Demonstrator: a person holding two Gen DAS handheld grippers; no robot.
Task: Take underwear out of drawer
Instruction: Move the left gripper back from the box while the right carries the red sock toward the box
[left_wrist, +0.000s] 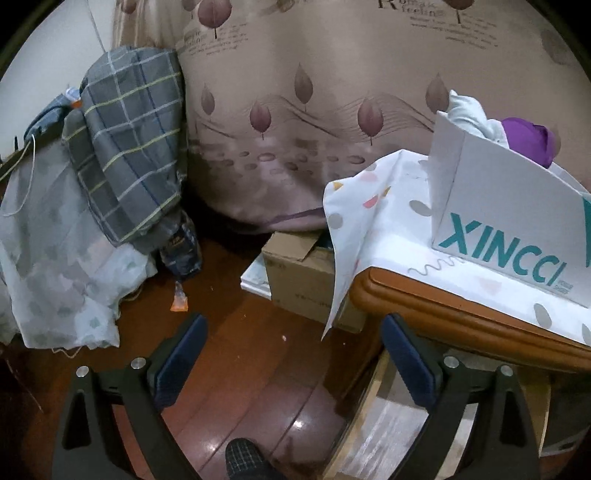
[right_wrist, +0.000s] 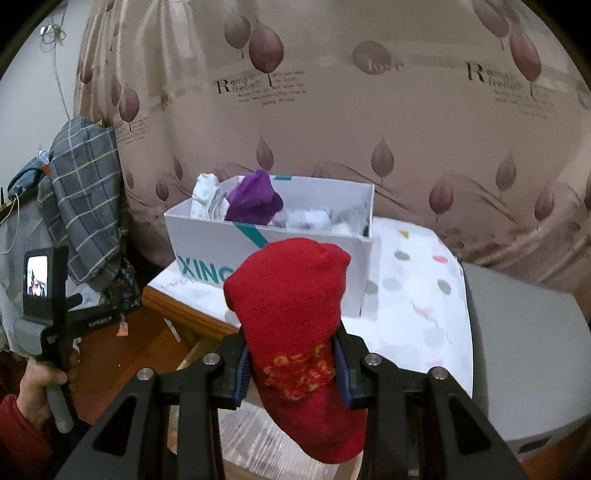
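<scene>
The red underwear (right_wrist: 295, 325), a rolled red knit garment with an orange-yellow pattern across its middle, sits upright between the two blue pads of the right gripper (right_wrist: 293, 373). Both pads press against its sides at the patterned band, so the right tongs are pinching it. Its rounded top stands above the fingertips; its lower end hangs below them, toward the camera.

The left gripper (left_wrist: 293, 354) holds nothing. Its two fingers are spread wide, with bare wooden floor (left_wrist: 236, 369) showing between them. In the right wrist view a hand (right_wrist: 38, 384) with a red sleeve holds this tool by its grey handle, far to the left of the red garment.

Beyond the right tongs stands one white cardboard box (right_wrist: 295, 243) with teal lettering. It holds one purple garment (right_wrist: 255, 199) and several white and grey ones. The box rests on a white spotted cloth (right_wrist: 413, 295) covering a wooden-edged cabinet top (left_wrist: 443, 317). From the left tongs, this cabinet lies ahead and to the right.

Below the tongs, the open drawer (right_wrist: 255, 435) shows a pale lined bottom.

A beige curtain (right_wrist: 332, 110) printed with leaves fills the background. Ahead of the left tongs, one brown carton (left_wrist: 303, 273) sits on the floor. To their left, a grey checked cloth (left_wrist: 129, 147) drapes over a pile of pale fabric.
</scene>
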